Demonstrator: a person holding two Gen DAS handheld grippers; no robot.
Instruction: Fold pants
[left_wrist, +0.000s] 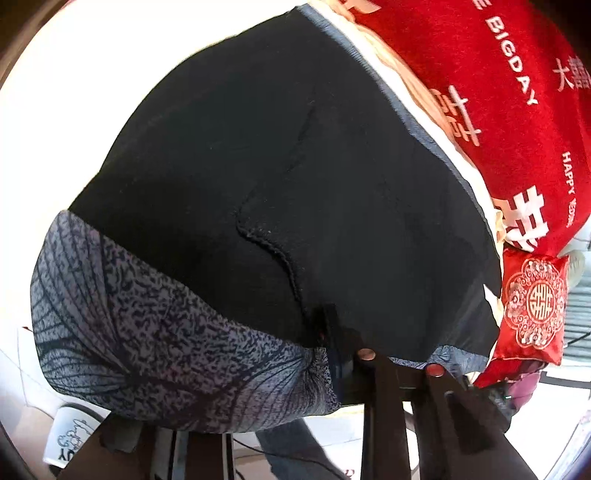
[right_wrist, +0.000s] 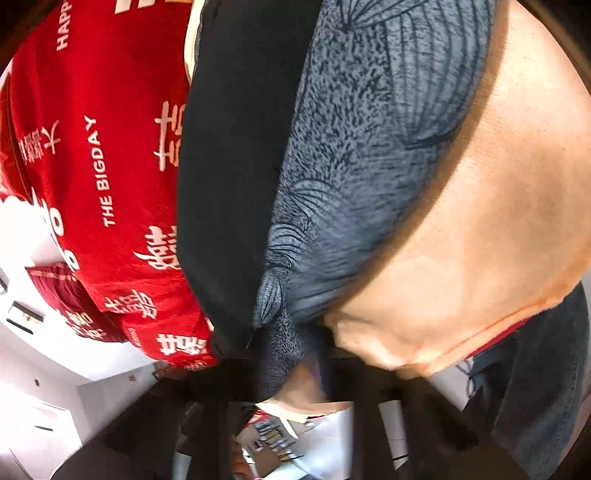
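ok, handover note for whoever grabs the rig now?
Left tool: fingers seem pinched on the pants at their near edge.
Right tool: tips buried in bunched cloth, grip unclear.
Pants are black with a grey leaf-print part, lying over the red blanket and peach sheet.
Done: edges gathered, it seems.
Left: finish the fold and flatten.

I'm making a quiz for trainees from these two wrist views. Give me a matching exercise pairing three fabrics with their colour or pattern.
Things:
1. pants
2. blanket
3. small cushion

Looks:
A. red with white lettering
B. black, with a grey leaf-print part
C. red with a round ornamental emblem

Pairs: 1-B, 2-A, 3-C
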